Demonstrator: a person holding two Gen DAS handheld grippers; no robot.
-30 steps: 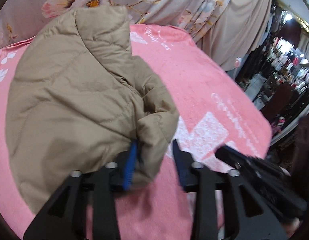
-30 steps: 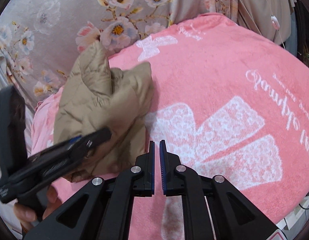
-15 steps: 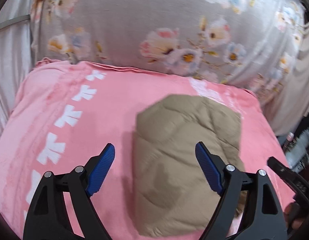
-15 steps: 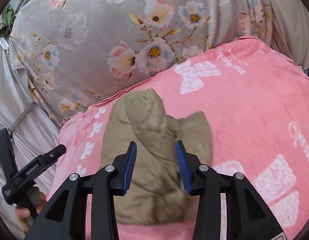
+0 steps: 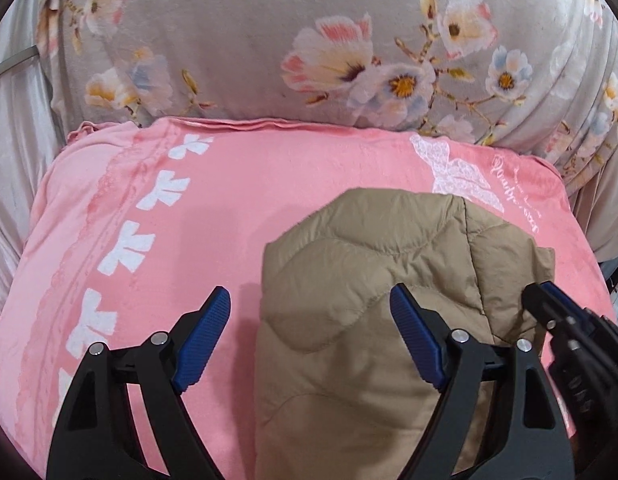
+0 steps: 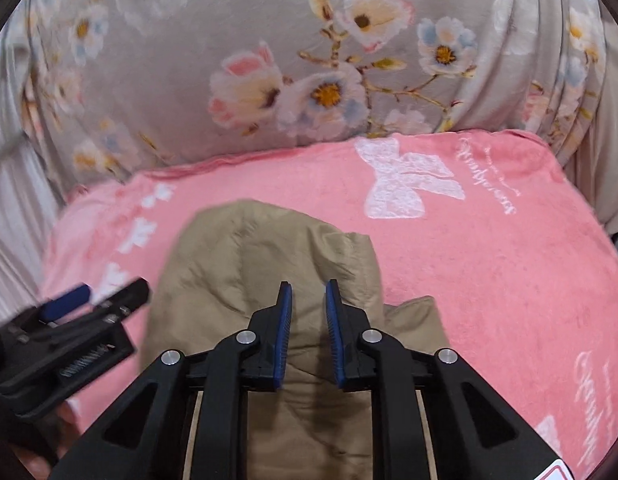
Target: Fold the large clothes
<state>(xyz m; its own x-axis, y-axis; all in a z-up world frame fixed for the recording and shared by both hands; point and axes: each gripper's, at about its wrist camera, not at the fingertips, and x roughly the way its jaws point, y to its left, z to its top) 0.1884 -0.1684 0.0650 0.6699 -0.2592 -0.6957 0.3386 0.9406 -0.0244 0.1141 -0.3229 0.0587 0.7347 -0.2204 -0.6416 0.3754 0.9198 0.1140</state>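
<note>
Both grippers hang above a folded tan quilted jacket [image 5: 369,320] and grip nothing. On the left gripper [image 5: 309,336] the jaws stand wide apart, one blue pad over the jacket, the other over the pink blanket [image 5: 269,184] just beside it. On the right gripper [image 6: 307,332] the jaws are closing to a narrow gap with no cloth pinched between them. That jacket lies on the blanket, near the flowered grey cloth [image 6: 269,60] rising behind it.
</note>
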